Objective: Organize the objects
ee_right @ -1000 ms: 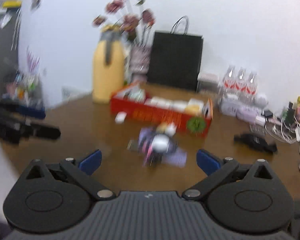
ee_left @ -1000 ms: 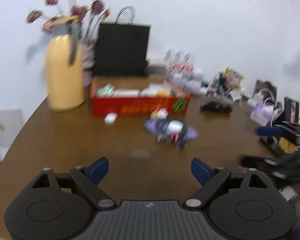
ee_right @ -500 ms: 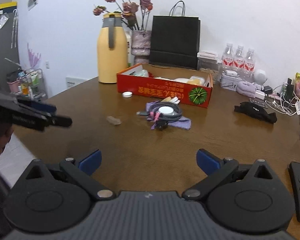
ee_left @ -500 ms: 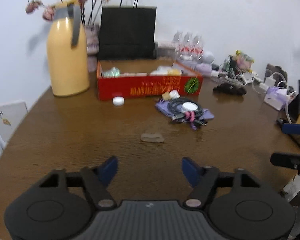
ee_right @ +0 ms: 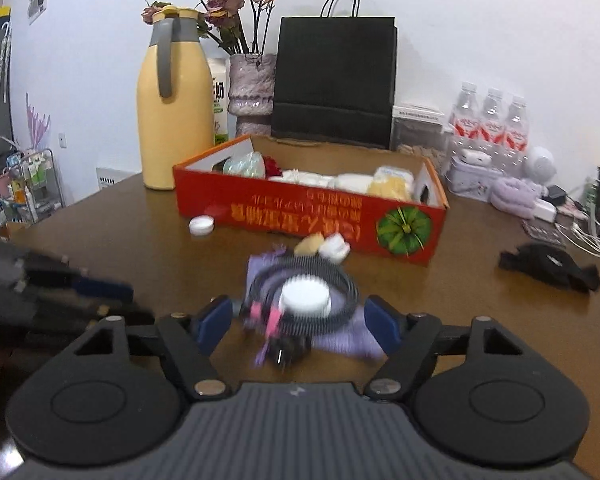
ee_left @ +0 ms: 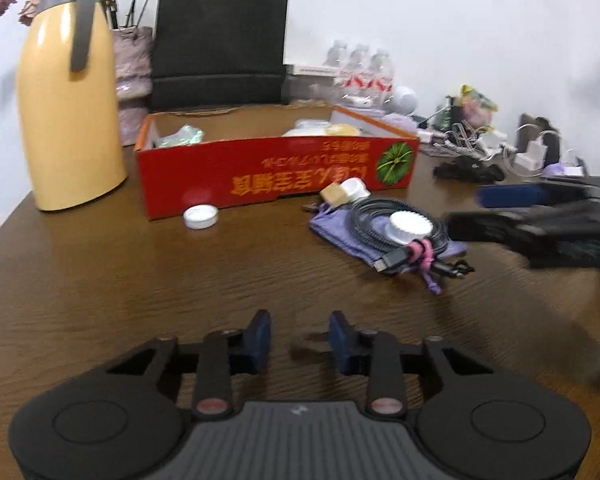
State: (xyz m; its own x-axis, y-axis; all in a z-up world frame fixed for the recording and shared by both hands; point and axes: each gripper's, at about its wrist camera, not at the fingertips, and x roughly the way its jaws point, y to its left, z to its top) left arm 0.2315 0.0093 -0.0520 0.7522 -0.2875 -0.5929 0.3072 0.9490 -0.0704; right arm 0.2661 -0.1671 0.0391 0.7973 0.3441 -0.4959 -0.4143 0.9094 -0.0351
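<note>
r gripper [ee_right: 298,318] open w/ coiled cable [ee_right: 300,294] betw fingers, frame ctr; l gripper [ee_left: 299,334] part-open, holds nothing, lower ctr.

In the right wrist view the coiled cable [ee_right: 304,300] and purple pouch [ee_right: 340,338] smear with motion blur, so the plug ends are unreadable. The left gripper [ee_right: 112,290] is a dark blur cut by the frame edge. In the left wrist view the right gripper [ee_left: 476,210] blurs too, its fingers [ee_left: 504,195] indistinct.
</note>
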